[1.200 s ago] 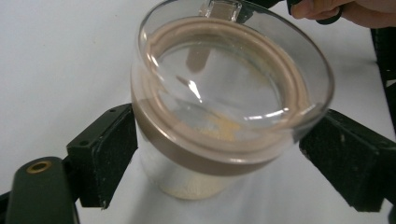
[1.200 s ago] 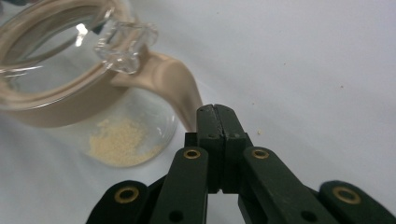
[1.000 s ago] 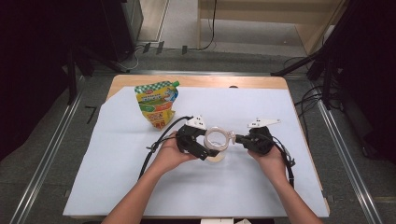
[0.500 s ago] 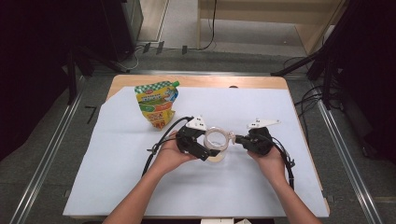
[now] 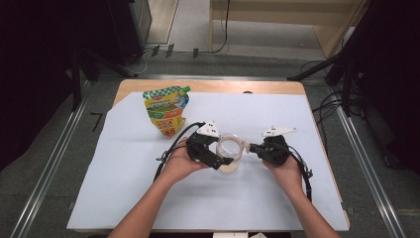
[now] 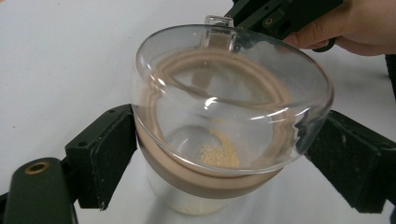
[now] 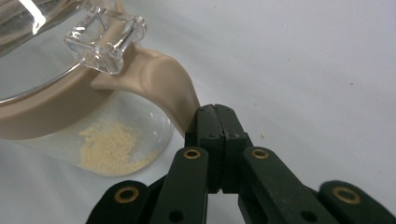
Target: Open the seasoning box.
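Jaws of the left gripper (image 5: 221,159) press on both sides of the glass jar (image 5: 231,152), at its beige band, as the left gripper view shows (image 6: 224,182). Jaws of the right gripper (image 5: 255,148) are closed together, and their tips touch the beige tab (image 7: 163,86) that goes out from the jar's collar; whether they pinch its edge, I cannot tell.

Compared with the picture of one second ago, almost nothing has changed: both hands and the jar keep the same place, near the middle of the tabletop (image 5: 124,198). I judge that the work is in a holding phase (probably the opening or closing of the clear lid (image 6: 233,84)), and the grip is being made firm before any pull.

The jar stands upright on the white sheet, its long axis vertical and its mouth up. The lid sits tilted on it, with the small clear catch (image 7: 105,39) toward the right gripper, at about 3 o'clock in the high view. A little yellowish powder (image 6: 219,151) lies on the bottom. The colourful pouch (image 5: 167,110) stands at 10 o'clock from the jar, well apart.
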Action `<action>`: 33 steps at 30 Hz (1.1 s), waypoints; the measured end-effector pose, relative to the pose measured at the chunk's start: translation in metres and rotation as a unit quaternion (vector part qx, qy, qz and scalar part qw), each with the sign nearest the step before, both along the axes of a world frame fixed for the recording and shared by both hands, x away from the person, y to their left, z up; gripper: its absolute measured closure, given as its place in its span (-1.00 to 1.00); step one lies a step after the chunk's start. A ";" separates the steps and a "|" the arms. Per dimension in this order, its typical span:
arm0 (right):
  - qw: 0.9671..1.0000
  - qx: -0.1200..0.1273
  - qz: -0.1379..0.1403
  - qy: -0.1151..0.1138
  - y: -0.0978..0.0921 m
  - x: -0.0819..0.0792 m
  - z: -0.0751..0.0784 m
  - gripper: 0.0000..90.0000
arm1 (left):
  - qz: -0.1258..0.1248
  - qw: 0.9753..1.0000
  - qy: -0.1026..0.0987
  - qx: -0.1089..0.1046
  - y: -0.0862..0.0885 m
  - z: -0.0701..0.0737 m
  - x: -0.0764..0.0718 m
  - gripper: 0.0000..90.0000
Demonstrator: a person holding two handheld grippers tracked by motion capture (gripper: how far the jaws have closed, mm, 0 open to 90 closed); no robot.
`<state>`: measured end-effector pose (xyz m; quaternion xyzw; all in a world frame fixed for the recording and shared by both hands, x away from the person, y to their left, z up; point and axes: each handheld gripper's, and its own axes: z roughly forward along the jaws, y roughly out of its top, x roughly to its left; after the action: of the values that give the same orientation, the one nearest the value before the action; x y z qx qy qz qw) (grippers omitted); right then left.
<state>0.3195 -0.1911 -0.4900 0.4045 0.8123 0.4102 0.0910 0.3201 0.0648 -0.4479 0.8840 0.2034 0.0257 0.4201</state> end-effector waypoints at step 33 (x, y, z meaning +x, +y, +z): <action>1.000 0.001 0.000 -0.001 0.000 -0.001 -0.001 1.00 | -0.011 0.999 0.035 -0.038 -0.005 0.031 -0.005 0.68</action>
<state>0.3188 -0.1912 -0.4910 0.4038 0.8120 0.4114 0.0918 0.3150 0.0598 -0.4171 0.8702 0.2087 -0.0175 0.4460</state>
